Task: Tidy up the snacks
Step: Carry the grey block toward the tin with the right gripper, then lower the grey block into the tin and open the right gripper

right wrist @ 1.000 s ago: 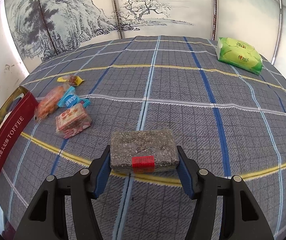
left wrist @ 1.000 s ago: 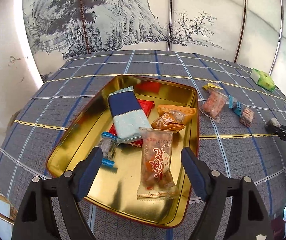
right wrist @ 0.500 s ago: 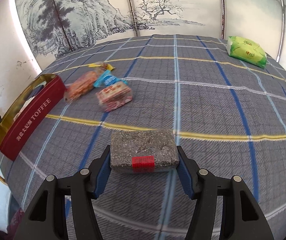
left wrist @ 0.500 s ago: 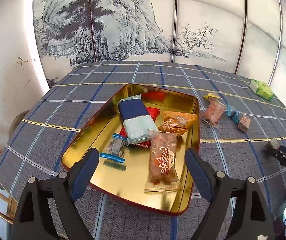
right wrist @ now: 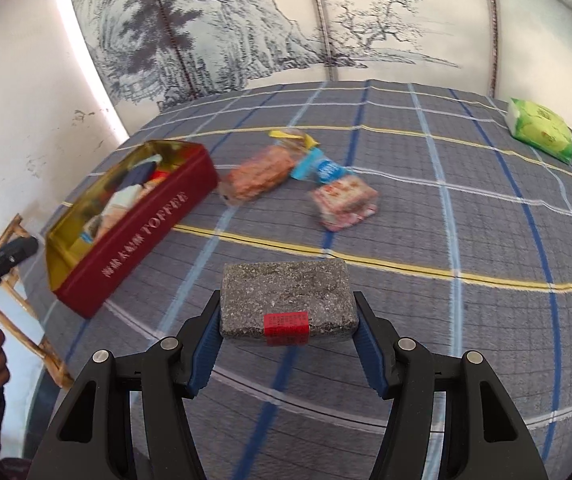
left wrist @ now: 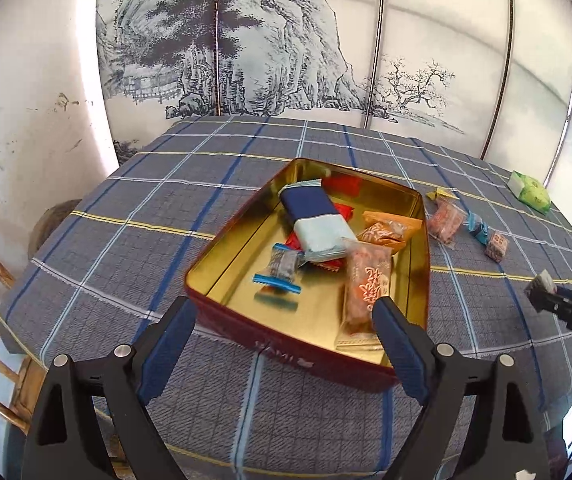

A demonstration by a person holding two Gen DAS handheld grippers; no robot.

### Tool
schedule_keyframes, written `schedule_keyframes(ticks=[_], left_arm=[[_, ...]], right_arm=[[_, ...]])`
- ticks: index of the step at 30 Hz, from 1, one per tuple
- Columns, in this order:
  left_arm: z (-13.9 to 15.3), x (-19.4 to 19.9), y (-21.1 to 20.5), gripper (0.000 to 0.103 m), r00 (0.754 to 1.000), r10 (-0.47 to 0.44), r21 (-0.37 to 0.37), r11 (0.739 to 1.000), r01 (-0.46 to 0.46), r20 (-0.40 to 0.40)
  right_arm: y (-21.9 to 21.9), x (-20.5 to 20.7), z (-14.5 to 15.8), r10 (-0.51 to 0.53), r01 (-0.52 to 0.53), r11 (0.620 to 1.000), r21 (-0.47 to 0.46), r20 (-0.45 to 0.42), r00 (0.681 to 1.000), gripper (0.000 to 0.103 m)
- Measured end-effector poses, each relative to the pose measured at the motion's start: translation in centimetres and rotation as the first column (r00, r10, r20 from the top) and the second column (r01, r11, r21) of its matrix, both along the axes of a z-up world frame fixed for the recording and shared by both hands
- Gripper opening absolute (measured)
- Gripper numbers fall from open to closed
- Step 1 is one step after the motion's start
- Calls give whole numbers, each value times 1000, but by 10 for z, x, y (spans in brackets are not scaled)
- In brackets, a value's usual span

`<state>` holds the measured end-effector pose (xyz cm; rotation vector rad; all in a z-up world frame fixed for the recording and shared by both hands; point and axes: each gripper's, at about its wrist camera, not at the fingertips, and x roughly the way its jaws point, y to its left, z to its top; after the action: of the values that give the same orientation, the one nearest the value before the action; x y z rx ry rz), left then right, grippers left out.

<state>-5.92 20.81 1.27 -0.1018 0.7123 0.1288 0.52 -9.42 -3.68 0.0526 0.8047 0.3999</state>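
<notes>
a: so, low in frame: right gripper [right wrist: 286, 344] clamped on the grey block [right wrist: 288, 300]; left gripper [left wrist: 281, 344] apart, just been opening, empty.

b: beyond?

a: tin [left wrist: 422, 216] mid-frame holds several snacks; four packets [right wrist: 344, 202] lie loose; green pack [right wrist: 540, 128] upper right.

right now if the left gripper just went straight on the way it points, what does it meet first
Probably the near red wall of the toffee tin, just ahead of the open, empty left gripper; slightly higher, it would clear the rim and meet the long orange snack packet.
</notes>
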Motion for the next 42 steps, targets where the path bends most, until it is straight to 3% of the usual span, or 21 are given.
schedule_keyframes(ticks=[4,8,14,20,23,33,42], left_arm=[[-1,-6,4,89,1000,5,3,1000,-5,-4],[-1,-11,8,97,1000,17,2,1000,-17,6],[4,-21,12,102,998,39,54,998,-42,43],[-2,-15,21,102,998,51,65,997,-49,-33],[-8,-9,29,102,995,68,43,997,-64,-78],[-16,-6,56,102,986,137,24,991,-135,-95],[-25,0,69,102,982,143,30,990,-140,-124]], right_arm=[[31,4,14,65,-65,998,11,7,998,61],[70,12,29,149,-150,988,26,9,989,61],[141,29,38,269,-269,963,-8,6,963,61],[207,56,31,353,-354,934,-58,-31,935,61],[231,65,27,377,-379,921,-92,-40,925,61],[279,96,14,401,-409,900,-151,-79,913,61],[302,110,7,406,-417,884,-211,-96,909,61]])
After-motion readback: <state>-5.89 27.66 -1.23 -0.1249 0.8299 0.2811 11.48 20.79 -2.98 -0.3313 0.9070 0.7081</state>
